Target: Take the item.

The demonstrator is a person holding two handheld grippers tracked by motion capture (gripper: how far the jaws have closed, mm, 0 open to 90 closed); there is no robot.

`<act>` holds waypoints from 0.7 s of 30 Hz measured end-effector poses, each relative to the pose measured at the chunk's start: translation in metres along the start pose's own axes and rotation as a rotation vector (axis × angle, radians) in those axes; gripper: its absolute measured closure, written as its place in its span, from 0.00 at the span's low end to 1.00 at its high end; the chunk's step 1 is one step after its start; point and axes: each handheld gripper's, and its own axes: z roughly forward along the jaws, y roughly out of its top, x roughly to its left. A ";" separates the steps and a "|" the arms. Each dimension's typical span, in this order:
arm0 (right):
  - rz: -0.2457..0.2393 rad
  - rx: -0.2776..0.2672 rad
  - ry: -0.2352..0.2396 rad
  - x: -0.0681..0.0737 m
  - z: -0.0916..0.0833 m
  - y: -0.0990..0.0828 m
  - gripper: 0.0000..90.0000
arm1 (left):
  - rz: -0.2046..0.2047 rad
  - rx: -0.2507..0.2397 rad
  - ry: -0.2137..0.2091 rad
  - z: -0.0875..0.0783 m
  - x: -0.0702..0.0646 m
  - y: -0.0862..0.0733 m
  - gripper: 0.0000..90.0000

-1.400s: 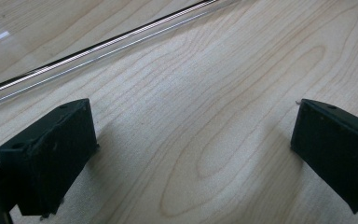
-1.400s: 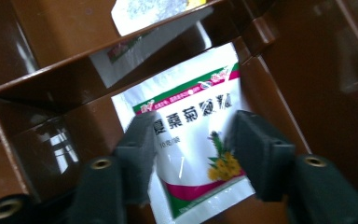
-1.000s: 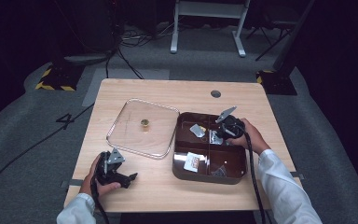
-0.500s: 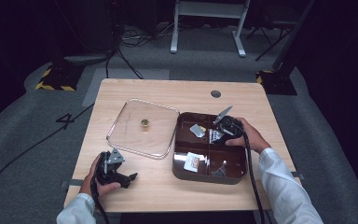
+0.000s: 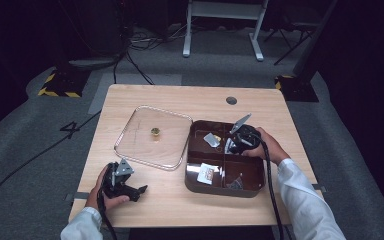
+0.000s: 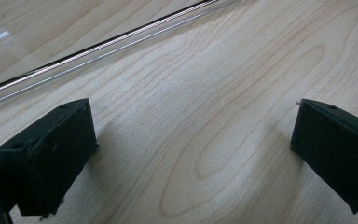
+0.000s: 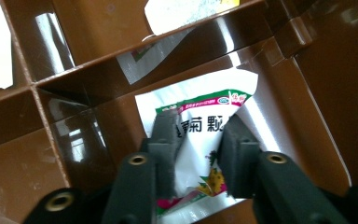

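The right gripper [image 7: 196, 154] has just been closing, and its jaws now pinch a white printed sachet [image 7: 200, 135], buckling the foil between the pads. The sachet lies in the far right compartment of the brown divided tray [image 5: 195, 186]; in the high view the right gripper [image 5: 228, 146] reaches in over the tray's middle divider.

The grip looks to be on a loose fold rather than across the whole packet. If the gripper lifts from here, the slick foil could slide out, or the raised crease could tear. The compartment walls stand close on both sides, so a tilted lift might catch the sachet's edge on a divider and drag it free.

The far left compartment holds another pale sachet [image 5: 211, 139]. The near left holds a white packet with a red print [image 5: 205, 173], and the near right some small dark and silvery pieces [image 5: 236, 183] too small to name.

To the left, just beside the tray, the clear lid [image 5: 152, 137] lies flat on the wooden table [image 5: 180, 205], its small knob [image 5: 155, 131] at the centre.

The left gripper [image 5: 139, 190] rests on the table near the lid's near corner, with its jaws spread wide and nothing between them.
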 end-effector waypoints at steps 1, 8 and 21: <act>-0.006 -0.005 -0.004 0.001 0.000 0.000 0.83 | 0.000 0.000 0.000 0.000 0.000 0.000 0.00; 0.005 -0.067 -0.036 0.002 -0.005 -0.004 0.88 | 0.000 0.000 0.000 0.000 0.000 0.000 0.00; 0.026 -0.227 -0.101 0.000 -0.039 -0.011 0.88 | 0.000 0.000 0.000 0.000 0.000 0.000 0.00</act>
